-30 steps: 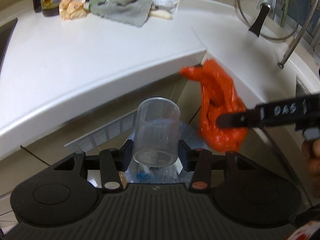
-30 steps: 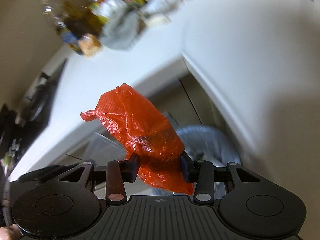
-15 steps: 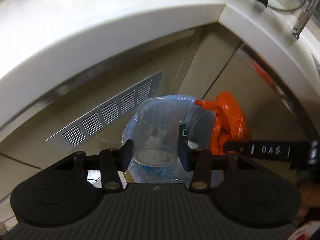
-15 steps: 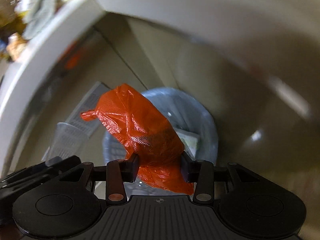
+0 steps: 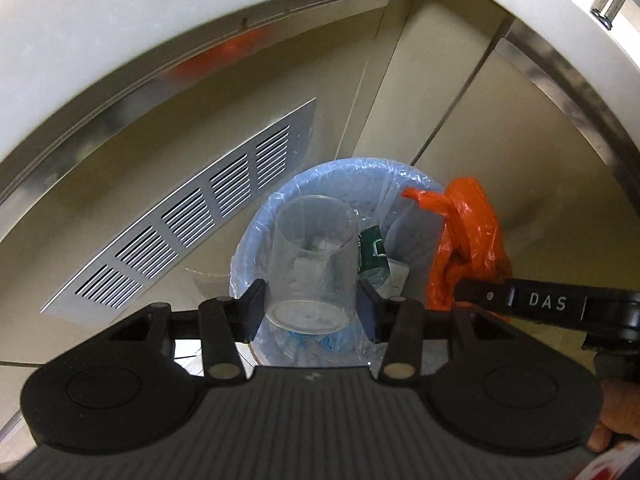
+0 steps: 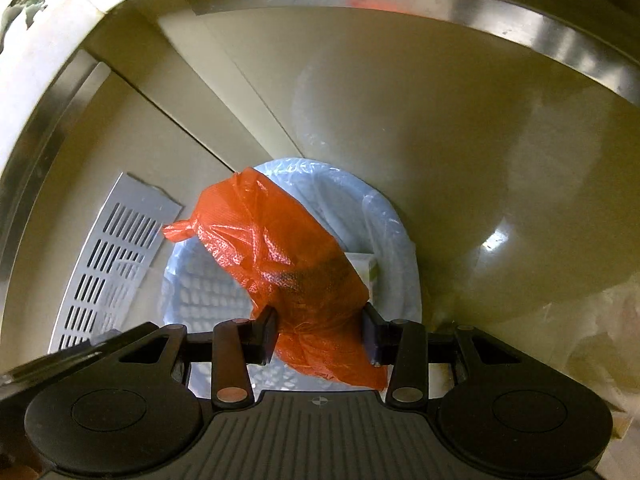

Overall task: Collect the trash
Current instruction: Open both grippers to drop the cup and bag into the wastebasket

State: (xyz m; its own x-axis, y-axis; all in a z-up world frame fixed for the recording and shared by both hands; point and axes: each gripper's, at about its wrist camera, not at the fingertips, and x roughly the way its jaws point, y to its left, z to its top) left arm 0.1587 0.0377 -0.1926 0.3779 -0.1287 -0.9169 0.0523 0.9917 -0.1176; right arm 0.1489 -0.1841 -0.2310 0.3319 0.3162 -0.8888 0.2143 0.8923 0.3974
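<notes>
The left tool [image 5: 312, 310] holds a clear plastic cup [image 5: 312, 264] above the lined bin [image 5: 260, 224]; the right tool [image 6: 320, 336] grips an orange bag [image 6: 280, 248] over the same bin. Both are collected, neither dropped yet; releasing them remains.

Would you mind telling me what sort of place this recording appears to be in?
Most likely a home kitchen, seen low in a corner: a white countertop edge curves overhead, beige cabinet fronts carry a metal vent grille, and a bin lined with a blue bag stands on the floor.
</notes>
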